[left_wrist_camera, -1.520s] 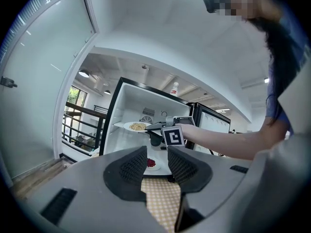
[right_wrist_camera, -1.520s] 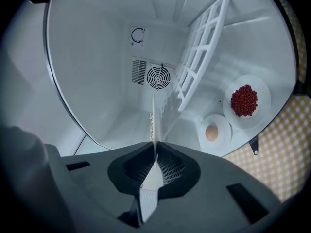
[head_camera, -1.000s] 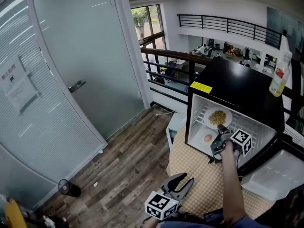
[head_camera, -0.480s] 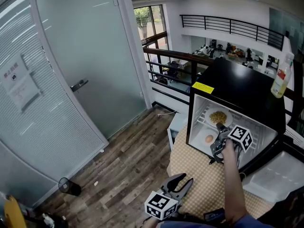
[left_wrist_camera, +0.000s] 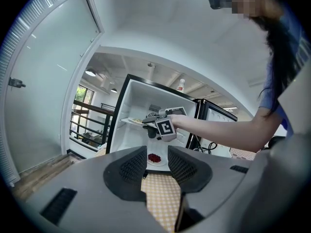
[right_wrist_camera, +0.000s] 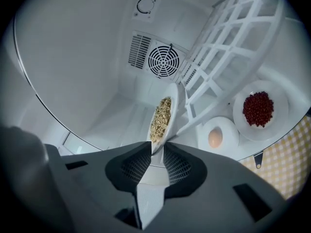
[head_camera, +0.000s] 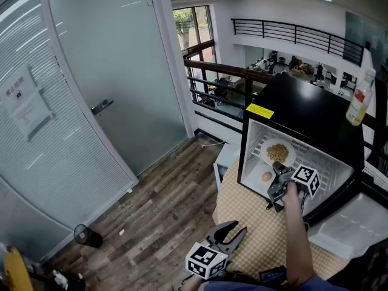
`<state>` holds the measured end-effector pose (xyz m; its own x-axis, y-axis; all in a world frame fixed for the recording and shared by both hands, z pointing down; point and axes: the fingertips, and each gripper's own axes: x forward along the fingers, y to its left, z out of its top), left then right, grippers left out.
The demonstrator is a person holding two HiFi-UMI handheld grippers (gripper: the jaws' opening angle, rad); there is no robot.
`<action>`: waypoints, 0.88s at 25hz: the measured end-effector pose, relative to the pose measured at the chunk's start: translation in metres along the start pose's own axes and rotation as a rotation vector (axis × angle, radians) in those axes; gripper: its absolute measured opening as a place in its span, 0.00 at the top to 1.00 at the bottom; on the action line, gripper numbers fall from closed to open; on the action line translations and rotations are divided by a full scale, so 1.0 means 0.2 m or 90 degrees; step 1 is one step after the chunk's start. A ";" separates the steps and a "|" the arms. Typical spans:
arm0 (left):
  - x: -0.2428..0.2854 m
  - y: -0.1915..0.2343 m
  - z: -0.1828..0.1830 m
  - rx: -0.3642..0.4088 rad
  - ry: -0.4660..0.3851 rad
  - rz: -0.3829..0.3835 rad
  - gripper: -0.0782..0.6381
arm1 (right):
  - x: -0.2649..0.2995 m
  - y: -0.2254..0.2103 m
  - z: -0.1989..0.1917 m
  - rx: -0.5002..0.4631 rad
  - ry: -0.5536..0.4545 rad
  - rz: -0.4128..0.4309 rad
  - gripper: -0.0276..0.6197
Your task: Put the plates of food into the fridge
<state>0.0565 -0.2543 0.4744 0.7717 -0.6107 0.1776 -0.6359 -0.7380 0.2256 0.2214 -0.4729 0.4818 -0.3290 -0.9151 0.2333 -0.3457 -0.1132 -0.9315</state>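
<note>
A white plate of pale flakes lies on the white wire shelf inside the open fridge. My right gripper reaches into the fridge and is shut on that plate's near rim. Below the shelf stand a plate with an egg and a plate of red beans. My left gripper hangs low in front of the fridge, open, with nothing between its fingers.
A bottle stands on the fridge's black top. The fridge door hangs open at the right. A chequered cloth lies in front of the fridge. A frosted glass door and a railing lie to the left.
My right gripper pushed a little deeper toward the shelf with the plate, then eased slightly back. The left gripper has stayed where it was.
</note>
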 end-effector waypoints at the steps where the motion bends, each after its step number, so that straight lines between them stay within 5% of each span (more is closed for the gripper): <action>1: 0.00 0.00 0.00 0.000 0.000 0.002 0.69 | 0.00 0.00 0.00 0.004 -0.002 0.003 0.85; 10: -0.04 0.04 0.00 -0.005 -0.006 0.018 0.69 | -0.15 0.05 -0.03 -0.014 -0.012 0.032 0.79; 22: -0.05 0.04 0.01 -0.006 -0.009 -0.005 0.69 | -0.56 0.13 -0.32 -0.253 0.029 0.025 0.82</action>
<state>0.0430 -0.2553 0.4719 0.7765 -0.6089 0.1624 -0.6297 -0.7399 0.2366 0.1924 -0.3494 0.4490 -0.3843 -0.8968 0.2193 -0.6414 0.0885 -0.7620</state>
